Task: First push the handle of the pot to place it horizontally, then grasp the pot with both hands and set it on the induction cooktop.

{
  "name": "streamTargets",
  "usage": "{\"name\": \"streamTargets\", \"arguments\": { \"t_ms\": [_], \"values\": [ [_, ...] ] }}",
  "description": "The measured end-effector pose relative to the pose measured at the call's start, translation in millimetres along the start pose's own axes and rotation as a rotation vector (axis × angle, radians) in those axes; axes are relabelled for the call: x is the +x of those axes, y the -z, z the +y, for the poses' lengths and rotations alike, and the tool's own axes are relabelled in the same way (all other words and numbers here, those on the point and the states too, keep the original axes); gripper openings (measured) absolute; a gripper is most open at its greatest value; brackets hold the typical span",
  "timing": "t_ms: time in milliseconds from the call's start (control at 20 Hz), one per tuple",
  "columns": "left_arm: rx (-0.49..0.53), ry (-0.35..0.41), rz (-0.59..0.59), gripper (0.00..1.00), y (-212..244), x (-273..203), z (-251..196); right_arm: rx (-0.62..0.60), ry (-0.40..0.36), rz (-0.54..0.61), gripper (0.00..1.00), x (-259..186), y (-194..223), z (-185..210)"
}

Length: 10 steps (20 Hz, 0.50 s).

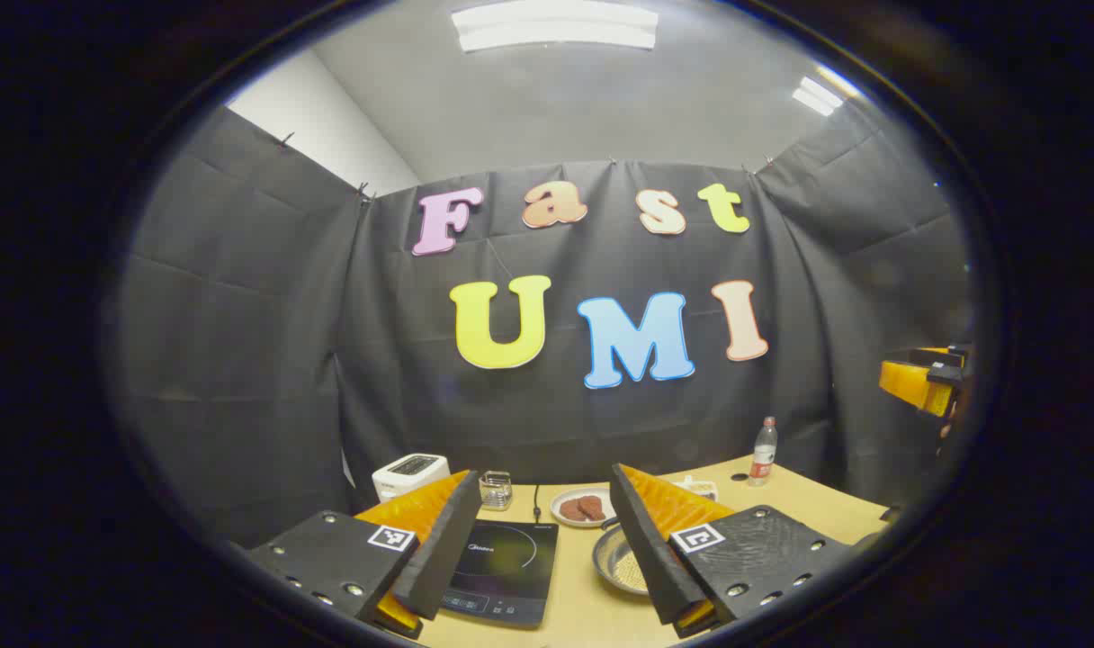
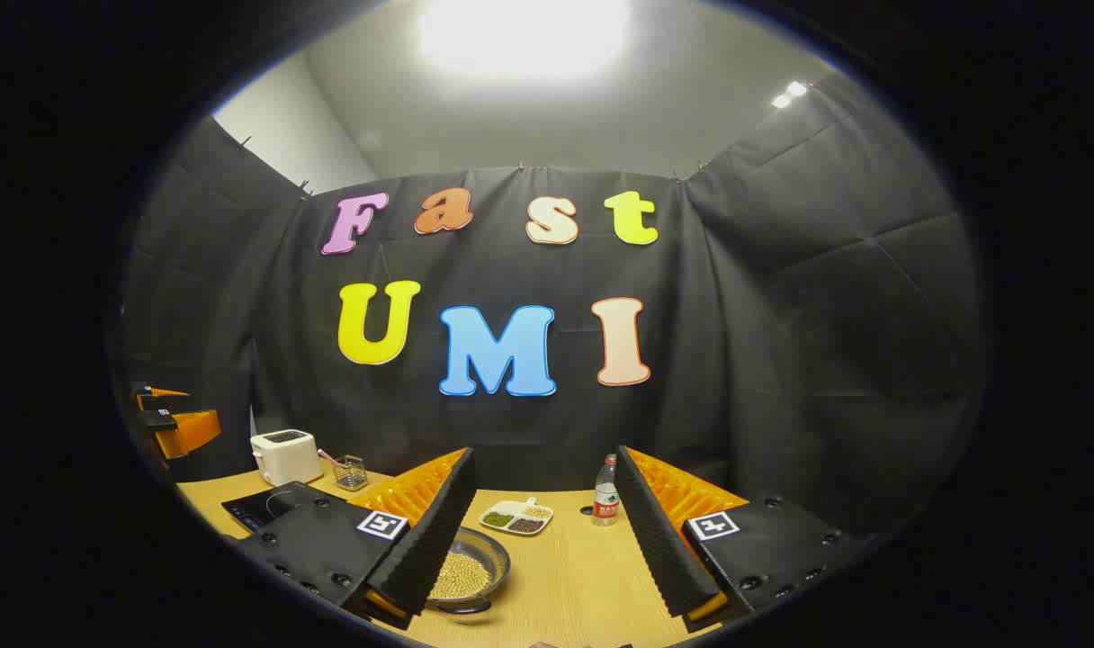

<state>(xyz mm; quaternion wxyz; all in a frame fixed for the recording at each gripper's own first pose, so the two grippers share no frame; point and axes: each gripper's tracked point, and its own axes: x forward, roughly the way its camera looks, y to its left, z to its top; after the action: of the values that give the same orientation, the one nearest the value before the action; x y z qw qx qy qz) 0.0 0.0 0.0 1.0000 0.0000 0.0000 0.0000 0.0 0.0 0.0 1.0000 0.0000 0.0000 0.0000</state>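
Two tools hang above the near edge of the surface (image 2: 583,576), both spread wide with nothing between their fingers. The left tool (image 1: 538,549) looks down on the cooktop (image 1: 502,571), which lies flat at the near left. The right tool (image 2: 547,540) shows in its own view with the pot (image 2: 466,567) low between its fingers, toward the left finger.

The pot sits on the surface just right of the cooktop, apart from it, a shallow metal pan with pale grains inside. In the left gripper view a short dark handle seems to stick out from its far rim, though it is too small to be sure of the angle. Judging by this, the handle push is not yet begun, and each tool is held open and high to leave room for coming down.

Farther back lie a plate (image 1: 583,507) with brown pieces and a divided dish (image 2: 516,517) of beans. Near the far wall stand a toaster (image 2: 284,455), a small wire basket (image 2: 352,471) and a bottle (image 2: 606,492).
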Motion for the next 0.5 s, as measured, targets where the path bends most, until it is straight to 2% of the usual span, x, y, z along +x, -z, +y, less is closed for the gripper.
{"name": "streamTargets", "arguments": {
  "t_ms": [50,150,300,350,400,500],
  "values": [
    [-0.005,0.001,-0.002,0.88,-0.7,-0.6,-0.3,-0.001,0.0,0.001,0.97,-1.1,0.3,0.5],
    [-0.011,-0.005,-0.01,0.84,-2.6,-2.7,0.7,-0.002,0.0,0.002,0.98,-3.6,1.2,0.6],
    [-0.011,-0.009,-0.009,0.85,-0.6,-5.6,0.6,0.007,-0.007,0.013,0.98,-5.8,3.4,2.5],
    [-0.012,-0.012,-0.009,0.89,-0.8,-6.8,1.2,0.009,-0.01,0.013,0.98,-6.0,4.2,3.4],
    [-0.011,-0.016,-0.009,0.85,-1.2,-7.6,2.2,0.009,-0.012,0.006,0.98,-6.2,2.6,4.0],
    [-0.004,-0.027,-0.008,0.87,-0.9,-7.9,4.7,0.004,-0.007,-0.002,0.98,-4.3,2.3,0.8]
  ]
}}
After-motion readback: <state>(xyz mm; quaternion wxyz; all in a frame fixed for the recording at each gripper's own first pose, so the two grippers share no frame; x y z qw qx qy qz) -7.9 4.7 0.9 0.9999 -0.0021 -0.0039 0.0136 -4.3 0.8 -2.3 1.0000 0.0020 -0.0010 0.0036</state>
